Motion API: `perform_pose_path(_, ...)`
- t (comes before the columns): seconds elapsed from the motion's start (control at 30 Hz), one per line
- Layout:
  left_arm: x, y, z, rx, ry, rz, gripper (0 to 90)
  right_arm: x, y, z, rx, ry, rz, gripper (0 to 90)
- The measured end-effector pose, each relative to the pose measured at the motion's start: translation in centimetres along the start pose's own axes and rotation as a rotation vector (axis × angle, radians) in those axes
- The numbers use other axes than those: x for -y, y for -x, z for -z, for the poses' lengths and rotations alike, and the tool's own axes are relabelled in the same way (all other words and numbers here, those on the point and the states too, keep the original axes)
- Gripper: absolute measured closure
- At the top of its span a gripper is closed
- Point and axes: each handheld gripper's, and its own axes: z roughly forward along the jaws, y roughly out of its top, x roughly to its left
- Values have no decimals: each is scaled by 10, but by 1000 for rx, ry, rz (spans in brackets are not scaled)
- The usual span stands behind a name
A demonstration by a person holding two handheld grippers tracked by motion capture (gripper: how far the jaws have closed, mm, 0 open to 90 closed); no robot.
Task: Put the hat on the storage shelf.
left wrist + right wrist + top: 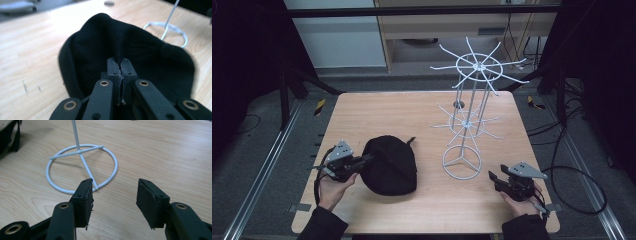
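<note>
Black knitted fabric hat (130, 50) pinched in clenched left gripper (121, 65); right gripper (113, 195) released. Next: lift toward white wire rack (467, 117).

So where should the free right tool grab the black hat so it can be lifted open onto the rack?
Probably the hat's right-hand rim, coming in low from the rack side. It lies flat and limp on the table, so only a pinched fold of edge gives purchase; the left tool already pinches the left edge, while the right tool stands open.
</note>
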Motion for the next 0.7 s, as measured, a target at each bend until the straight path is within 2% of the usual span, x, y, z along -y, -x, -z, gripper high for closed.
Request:
perform_pose_path(0.27, -16, 8, 27, -28, 111, -40, 877, 2, 3, 0, 9, -4, -9, 469)
perform_pose_path(0.43, -26, 13, 43, -32, 183, -44, 877, 2, 4, -1, 12, -3, -9, 469)
perform_pose_path(0.7, -39, 20, 65, -35, 304, -2, 877, 2, 7, 0, 20, 4, -11, 467)
